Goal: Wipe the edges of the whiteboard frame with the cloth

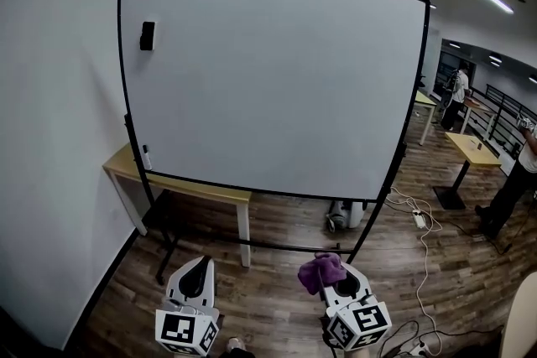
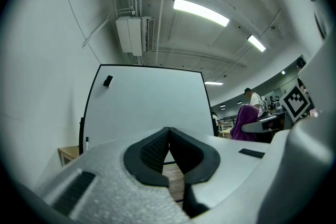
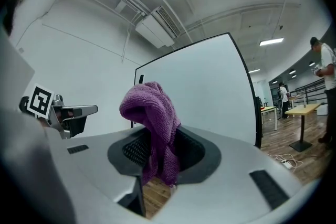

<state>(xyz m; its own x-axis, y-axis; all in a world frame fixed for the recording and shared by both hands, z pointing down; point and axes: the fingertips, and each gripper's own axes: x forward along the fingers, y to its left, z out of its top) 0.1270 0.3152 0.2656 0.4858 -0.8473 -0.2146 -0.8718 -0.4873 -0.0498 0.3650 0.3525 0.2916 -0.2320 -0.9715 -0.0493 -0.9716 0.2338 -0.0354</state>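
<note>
Two grippers hung at 6 o'clock below the whiteboard [image 1: 277, 80], well apart from its black frame [image 1: 122, 63]. The left gripper [image 2: 169, 139] had its jaws pressed together on nothing; the right gripper [image 3: 157, 152] was clamped on the purple cloth [image 3: 152, 113] (bunched up above the jaws).

Light wooden surface [image 1: 214, 194] stands against the wall [image 1: 59, 96] at left, white cable [image 1: 426, 241] snakes over the plank floor [image 1: 277, 298], a person [image 1: 458, 93] stands far back right
</note>
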